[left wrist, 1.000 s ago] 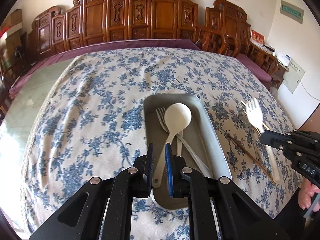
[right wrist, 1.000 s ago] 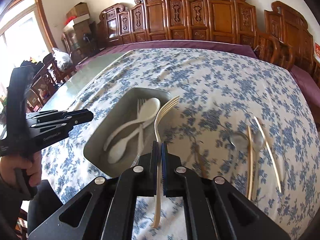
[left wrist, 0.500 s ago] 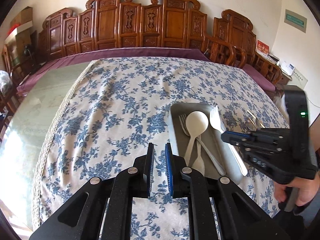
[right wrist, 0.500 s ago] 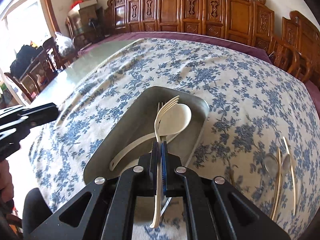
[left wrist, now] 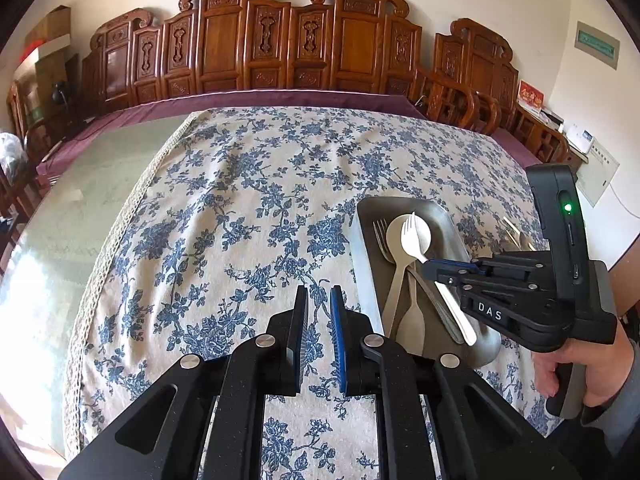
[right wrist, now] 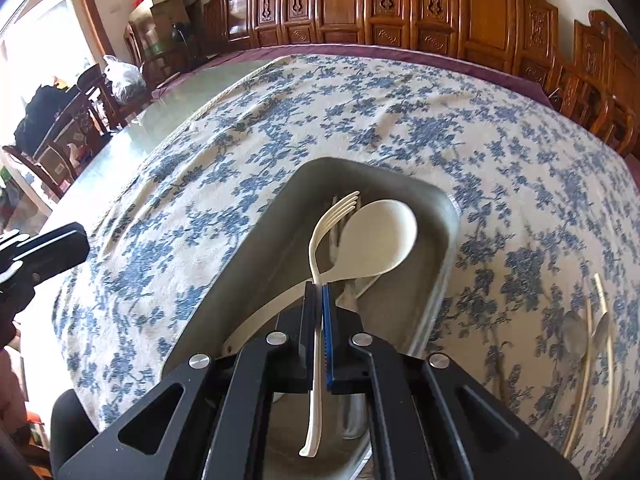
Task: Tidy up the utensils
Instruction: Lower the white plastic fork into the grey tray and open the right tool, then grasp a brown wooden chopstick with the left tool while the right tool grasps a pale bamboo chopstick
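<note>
We've got the right gripper clamped tight on a cream plastic fork, fingers pinching the handle about midway so the tines poke out ahead and the handle end trails back under the gripper. It's hanging right over the metal tray, fork tines sitting above the stuff already in there. From the left wrist view that same right gripper comes in from the right side with the fork pointing across the tray, and a hand wrapped around the grip.

Inside the tray we can see a big cream spoon with its bowl toward the far end, a second cream spoon with its bowl at the near end, and a metal fork lying next to them. They're all overlapping a bit, handles crossing.

Our left gripper is off to the left of the tray, above the blue flowered tablecloth that covers the bench. Its fingers are pretty much closed with only a thin slit between them and nothing in there.

Off to the right of the tray, a few more utensils lie on the cloth. They look like a couple of spoons and thin sticks, but it's too blurry to be sure.
</note>
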Demonstrator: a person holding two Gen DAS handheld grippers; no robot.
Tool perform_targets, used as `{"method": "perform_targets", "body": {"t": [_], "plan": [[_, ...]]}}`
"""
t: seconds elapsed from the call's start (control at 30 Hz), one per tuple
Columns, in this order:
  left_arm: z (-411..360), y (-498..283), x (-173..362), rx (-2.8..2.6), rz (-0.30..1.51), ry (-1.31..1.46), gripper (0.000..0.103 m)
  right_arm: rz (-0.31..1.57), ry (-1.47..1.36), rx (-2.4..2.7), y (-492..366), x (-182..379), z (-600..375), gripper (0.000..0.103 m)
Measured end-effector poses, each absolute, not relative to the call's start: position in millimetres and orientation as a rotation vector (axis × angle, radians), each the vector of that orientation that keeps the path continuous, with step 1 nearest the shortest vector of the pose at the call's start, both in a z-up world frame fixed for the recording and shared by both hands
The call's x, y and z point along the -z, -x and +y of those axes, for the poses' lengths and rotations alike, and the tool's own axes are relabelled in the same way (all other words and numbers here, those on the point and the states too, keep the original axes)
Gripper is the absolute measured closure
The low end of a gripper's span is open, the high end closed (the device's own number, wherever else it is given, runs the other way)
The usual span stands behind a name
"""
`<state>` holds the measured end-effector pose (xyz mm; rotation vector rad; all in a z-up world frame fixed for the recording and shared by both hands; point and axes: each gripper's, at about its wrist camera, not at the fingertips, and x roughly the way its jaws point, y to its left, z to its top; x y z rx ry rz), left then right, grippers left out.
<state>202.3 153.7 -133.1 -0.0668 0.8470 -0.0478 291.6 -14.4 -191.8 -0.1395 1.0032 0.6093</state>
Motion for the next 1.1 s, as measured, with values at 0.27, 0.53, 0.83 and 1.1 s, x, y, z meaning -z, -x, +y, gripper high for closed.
{"method": "perform_targets", "body": {"t": [0.27,0.53,0.83,1.1], "plan": [[151,-201,136,0.047,0.856,0.062,0.093,1.001,0.15,-0.636,-285,196,-10,0.098],[134,-198,128,0.064,0.845,0.055,0.093,0.954,0.092,-0.658,-280,173,-39,0.097],[94,-188,124,0.095,0.844,0.022,0.076,0.877,0.071,-0.609,-250,142,-122,0.097],[46,-186,125,0.148,0.854,-0.017,0.064,0.866,0.0,-0.482,-228,148,-221,0.097]]}}
